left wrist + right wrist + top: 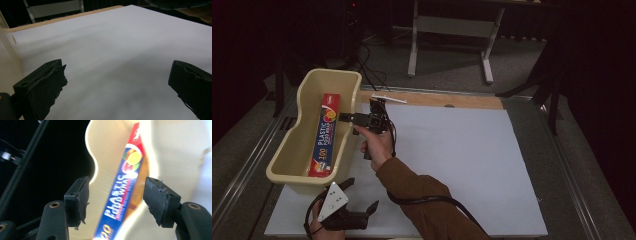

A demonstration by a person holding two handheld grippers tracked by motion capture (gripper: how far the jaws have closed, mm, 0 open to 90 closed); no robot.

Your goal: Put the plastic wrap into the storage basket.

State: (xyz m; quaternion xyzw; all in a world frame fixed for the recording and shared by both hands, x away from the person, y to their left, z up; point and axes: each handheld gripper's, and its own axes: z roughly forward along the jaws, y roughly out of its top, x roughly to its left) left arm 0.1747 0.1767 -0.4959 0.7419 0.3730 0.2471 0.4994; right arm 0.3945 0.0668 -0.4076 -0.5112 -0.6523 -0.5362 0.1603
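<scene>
The long blue-and-red cardboard box of plastic food wrap (326, 135) lies flat along the floor of the cream plastic tub (294, 150), its red end toward the tub's far wall. It is the only thing I see in the tub. My right gripper (346, 117) hangs over the tub's right rim, just above the box, jaws spread wide with nothing between the pads; in the right gripper view the box (125, 187) sits beyond the gap, apart from both pads.

My worry here is the rim: if I swing the right gripper sideways too low, a jaw could catch the tub wall and tip or drag the tub (it looks light). A low pass could also nudge the box askew.

My left gripper (362, 196) rests near the tub's near end, over the white sheet (462, 165) covering the table, jaws spread wide, holding nothing.
</scene>
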